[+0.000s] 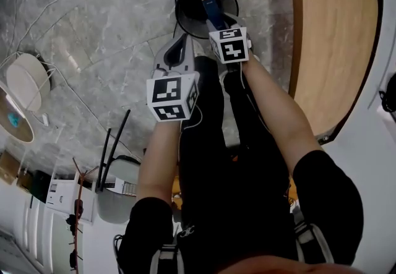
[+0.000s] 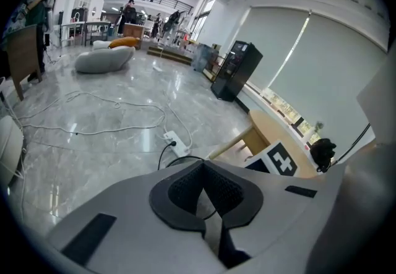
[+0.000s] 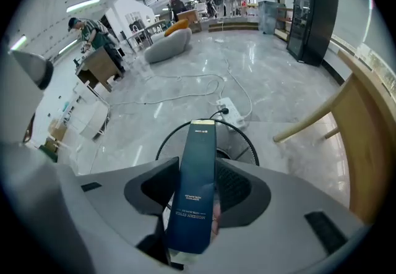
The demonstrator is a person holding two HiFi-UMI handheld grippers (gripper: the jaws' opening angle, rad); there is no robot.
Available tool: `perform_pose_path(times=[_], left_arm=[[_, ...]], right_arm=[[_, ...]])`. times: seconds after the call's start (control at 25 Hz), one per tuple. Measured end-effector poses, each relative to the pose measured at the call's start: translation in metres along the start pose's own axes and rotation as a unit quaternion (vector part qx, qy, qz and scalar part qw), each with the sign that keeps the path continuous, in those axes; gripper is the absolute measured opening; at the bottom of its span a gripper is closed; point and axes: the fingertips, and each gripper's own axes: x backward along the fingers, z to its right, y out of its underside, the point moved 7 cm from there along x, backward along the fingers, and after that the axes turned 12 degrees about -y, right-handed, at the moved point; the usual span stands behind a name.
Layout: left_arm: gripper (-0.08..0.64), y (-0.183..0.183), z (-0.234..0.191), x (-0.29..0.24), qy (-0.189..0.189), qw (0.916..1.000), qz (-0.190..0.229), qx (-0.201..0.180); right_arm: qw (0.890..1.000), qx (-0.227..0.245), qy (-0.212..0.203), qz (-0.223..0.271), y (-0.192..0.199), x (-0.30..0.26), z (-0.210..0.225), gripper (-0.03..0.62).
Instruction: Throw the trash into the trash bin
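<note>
- Dark-blue slim box (image 3: 197, 167), clamped in the jaws of the right gripper (image 3: 198, 195), hangs above the black trash bin (image 1: 184, 19) on the floor (image 1: 93, 31).
- Left gripper (image 2: 202, 171): jaws closed together, holding nothing.

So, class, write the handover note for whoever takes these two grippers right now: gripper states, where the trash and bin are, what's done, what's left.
Right gripper: shut on a dark blue box, held over the black trash bin on the floor.
Left gripper: shut, nothing between its jaws, beside the right one.
Done: box is in the grip and at the bin.
Left: open the right jaws so the box drops in; it looks lined up with the opening.
</note>
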Motion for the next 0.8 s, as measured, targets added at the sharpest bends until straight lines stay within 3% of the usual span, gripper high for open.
perform_pose_path(times=[0.16,0.44,0.56,0.8], left_arm=[[0.012,0.010,-0.006,-0.006,-0.003,1.0000,-0.009,0.003],[0.012,0.015,-0.014,-0.010,-0.008,0.9998,-0.015,0.007],[0.012,0.010,-0.013,-0.008,-0.010,0.9999,-0.008,0.009],[0.012,-0.016,0.003,0.016,-0.010,0.9996,0.023,0.013]], right_arm=[[1.000,-0.020,0.003,-0.014,0.007,-0.024,0.010,0.176],[0.999,-0.028,-0.011,0.013,0.004,-0.019,0.002,0.195],[0.998,-0.006,0.015,0.055,-0.009,0.008,-0.005,0.014],[0.988,0.001,0.010,0.154,-0.039,0.091,-0.028,0.012]])
